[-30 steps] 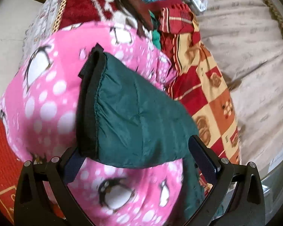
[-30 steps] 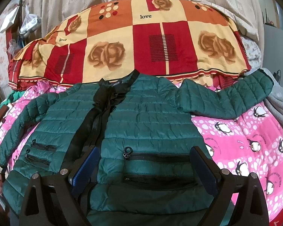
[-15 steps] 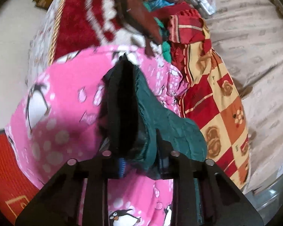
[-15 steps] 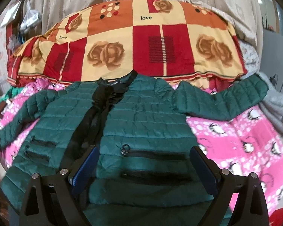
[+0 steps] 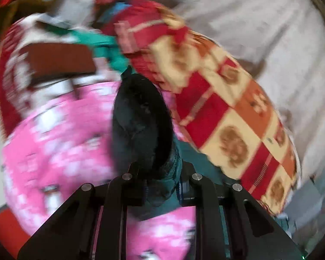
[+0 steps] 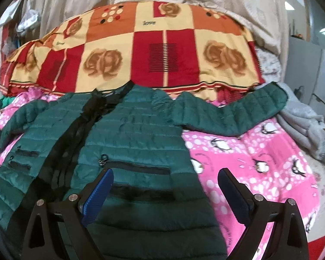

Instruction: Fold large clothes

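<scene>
A dark green quilted jacket lies face up on a pink penguin blanket, black zip band down its front, sleeves spread left and right. My right gripper is open above the jacket's lower front, over the pocket zip, holding nothing. My left gripper is shut on the jacket's left sleeve cuff; the cuff's dark opening stands up between the jaws, above the pink blanket. The left wrist view is blurred by motion.
A red, orange and cream rose-patterned blanket is heaped behind the jacket and shows in the left wrist view. A grey garment lies at the right. A brown flat object and mixed clothes lie beyond the cuff.
My left gripper closed on the sleeve cuff and has lifted and swung it; the view is now blurred. The right gripper shifted a little, still open over the jacket front.
</scene>
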`<state>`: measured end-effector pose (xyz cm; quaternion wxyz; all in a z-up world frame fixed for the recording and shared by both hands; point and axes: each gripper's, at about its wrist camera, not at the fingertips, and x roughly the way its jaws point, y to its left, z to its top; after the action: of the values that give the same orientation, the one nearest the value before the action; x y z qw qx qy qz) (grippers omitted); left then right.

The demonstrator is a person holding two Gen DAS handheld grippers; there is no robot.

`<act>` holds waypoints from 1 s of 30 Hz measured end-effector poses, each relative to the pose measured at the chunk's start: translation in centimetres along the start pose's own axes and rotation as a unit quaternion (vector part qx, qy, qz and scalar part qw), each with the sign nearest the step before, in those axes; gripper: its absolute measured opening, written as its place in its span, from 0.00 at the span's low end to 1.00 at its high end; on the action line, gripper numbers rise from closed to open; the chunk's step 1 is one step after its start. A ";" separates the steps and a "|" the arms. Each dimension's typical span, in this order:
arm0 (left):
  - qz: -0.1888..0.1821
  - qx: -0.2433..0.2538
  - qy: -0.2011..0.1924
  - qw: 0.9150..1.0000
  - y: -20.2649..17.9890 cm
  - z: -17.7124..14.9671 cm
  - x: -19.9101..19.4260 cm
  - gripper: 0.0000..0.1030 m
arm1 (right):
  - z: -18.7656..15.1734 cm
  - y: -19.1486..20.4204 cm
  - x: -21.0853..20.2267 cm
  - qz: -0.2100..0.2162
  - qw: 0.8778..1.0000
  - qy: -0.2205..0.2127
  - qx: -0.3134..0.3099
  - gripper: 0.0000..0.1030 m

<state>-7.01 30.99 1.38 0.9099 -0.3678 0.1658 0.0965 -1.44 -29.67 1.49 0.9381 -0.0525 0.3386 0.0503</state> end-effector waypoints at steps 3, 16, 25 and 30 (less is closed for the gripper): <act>-0.032 0.046 0.027 0.998 -5.6 0.2 2.7 0.18 | -0.1 0.2 0.2 -0.009 1.000 0.000 -0.005 0.93; -0.096 0.119 0.140 0.978 -22.2 -6.8 16.9 0.18 | -0.4 -1.7 0.8 -0.036 0.999 0.011 0.033 0.93; -0.152 0.166 0.204 0.953 -30.1 -12.7 21.3 0.18 | -0.8 -3.7 1.5 -0.029 0.995 0.021 0.092 0.93; -0.214 0.198 0.248 0.924 -36.8 -17.2 23.6 0.18 | -1.3 -5.3 1.7 -0.111 0.984 0.036 0.133 0.93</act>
<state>21.84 -5.94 4.40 0.8930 -0.2193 0.3191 -0.2294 -0.26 -34.98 -0.20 0.9237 0.0340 0.3678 -0.1018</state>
